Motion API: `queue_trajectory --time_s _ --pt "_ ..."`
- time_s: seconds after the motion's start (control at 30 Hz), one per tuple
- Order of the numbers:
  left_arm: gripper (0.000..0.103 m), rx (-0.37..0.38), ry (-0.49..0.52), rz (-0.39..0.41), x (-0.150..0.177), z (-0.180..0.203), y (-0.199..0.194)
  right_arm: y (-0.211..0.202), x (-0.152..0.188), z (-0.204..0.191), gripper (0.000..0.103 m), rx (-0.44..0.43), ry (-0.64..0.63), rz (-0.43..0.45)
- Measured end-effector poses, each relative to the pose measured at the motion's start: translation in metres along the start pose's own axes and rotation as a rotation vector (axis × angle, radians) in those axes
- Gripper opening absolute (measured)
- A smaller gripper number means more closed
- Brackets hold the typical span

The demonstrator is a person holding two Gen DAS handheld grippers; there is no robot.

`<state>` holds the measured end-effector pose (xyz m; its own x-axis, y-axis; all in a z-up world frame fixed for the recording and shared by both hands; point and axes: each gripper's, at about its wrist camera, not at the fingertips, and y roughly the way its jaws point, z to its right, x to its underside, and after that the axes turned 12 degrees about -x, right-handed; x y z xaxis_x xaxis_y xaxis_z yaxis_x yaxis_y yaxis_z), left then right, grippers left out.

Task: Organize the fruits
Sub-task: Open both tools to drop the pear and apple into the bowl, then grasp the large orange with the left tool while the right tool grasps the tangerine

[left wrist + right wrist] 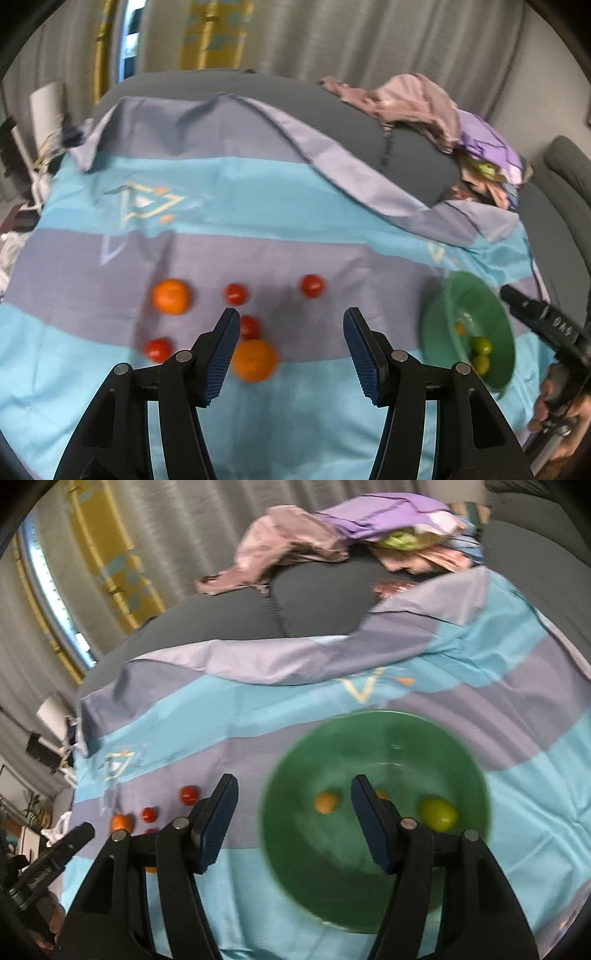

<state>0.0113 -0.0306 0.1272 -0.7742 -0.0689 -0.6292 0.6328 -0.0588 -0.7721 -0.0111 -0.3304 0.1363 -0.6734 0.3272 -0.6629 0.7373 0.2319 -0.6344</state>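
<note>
Item 1: two oranges. One orange (255,360) lies on the striped sheet (258,254) just beside the left pad of the left gripper (291,354); the far orange (171,296) sits well to the left. Likely firm, a little yielding under the rind, light, round and prone to roll on soft bedding. Suggested hold: across the widest part, pads on opposite sides.

Item 2: five small red tomatoes, among them the tomato (250,327) touching the near orange, and others at the left (159,349), centre (235,293) and right (313,285). Probably thin-skinned, smooth and easily crushed; a light squeeze across the middle seems advisable.

Item 3: green bowl (376,738), resting on the sheet beneath the right gripper (291,821). It holds a yellow-green fruit (438,814) and a small orange-coloured fruit (325,802); a further orange speck shows beside the right pad, too hidden to name. The left wrist view suggests two green fruits.

Item 4: grippers. Left jaws spread wide, holding nothing. Right jaws likewise spread, empty, poised over the bowl.

Note: both views are blurred.
</note>
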Motion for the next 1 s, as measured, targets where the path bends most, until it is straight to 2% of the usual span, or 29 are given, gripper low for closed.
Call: queue_trajectory --time_s 0.17,0.33,0.4,0.53,0.73,0.9,1.0 --pt "0.058 -0.030 -0.063 -0.042 0.007 -0.041 0.015 0.022 0.009 -0.031 0.064 -0.118 -0.047 -0.056" --pt "0.058 -0.091 -0.108 -0.089 0.001 -0.068 0.031 0.054 0.026 -0.061 0.060 -0.219 -0.077 -0.168" --pt "0.058 -0.090 -0.119 -0.104 0.000 -0.078 0.037 0.069 0.034 -0.074 0.059 -0.251 -0.098 -0.224" --pt "0.058 -0.104 -0.171 -0.175 0.002 -0.096 0.056 0.095 0.048 -0.093 0.054 -0.285 -0.111 -0.314" --pt "0.054 -0.129 -0.165 -0.218 0.008 -0.097 0.076 0.143 0.076 -0.133 0.051 -0.333 -0.173 -0.473" --pt "0.054 -0.134 -0.180 -0.188 -0.004 -0.099 0.087 0.169 0.093 -0.154 0.051 -0.291 -0.270 -0.518" --pt "0.054 -0.108 -0.220 -0.191 -0.012 -0.100 0.095 0.177 0.096 -0.155 0.051 -0.301 -0.273 -0.536"
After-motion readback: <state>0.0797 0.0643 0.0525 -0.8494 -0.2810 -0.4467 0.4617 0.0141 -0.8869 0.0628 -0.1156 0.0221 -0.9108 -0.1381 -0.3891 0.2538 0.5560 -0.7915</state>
